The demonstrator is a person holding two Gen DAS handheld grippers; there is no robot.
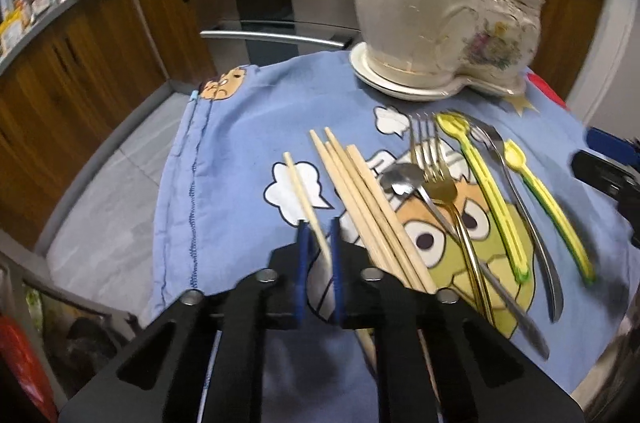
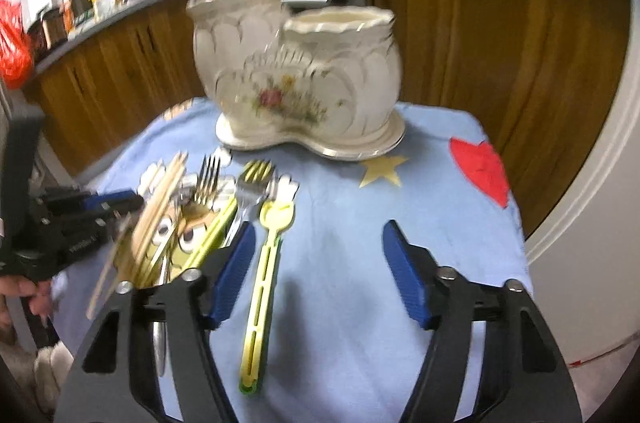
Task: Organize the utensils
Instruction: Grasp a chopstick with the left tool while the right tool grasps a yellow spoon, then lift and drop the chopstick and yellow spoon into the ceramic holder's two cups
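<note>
Nearest us in the left wrist view, our left gripper [image 1: 319,243] has its blue ribbed pads nipped onto one pale wooden chopstick [image 1: 301,189], which slants up toward 11 o'clock; its lower end is hidden between the pads. In the right wrist view our right gripper [image 2: 318,273] stands with its jaws spread wide and nothing between them. Just inside its left pad, at 9 o'clock of the gap, lies a slotted yellow-green plastic spoon [image 2: 262,275] on the soft blue cartoon-print cloth [image 2: 344,215].

Farther off, at 1 o'clock from the left gripper, lie a bundle of square-cut chopsticks [image 1: 370,213], a steel spoon [image 1: 404,179], a gold fork [image 1: 434,167] and a second yellow-green utensil [image 1: 486,191]; several handles are cut off behind the gripper frame.

Farthest, at 12 o'clock, stands the glossy, scalloped ceramic holder [image 2: 304,79] with two openings and a floral print, blurred by motion.
</note>
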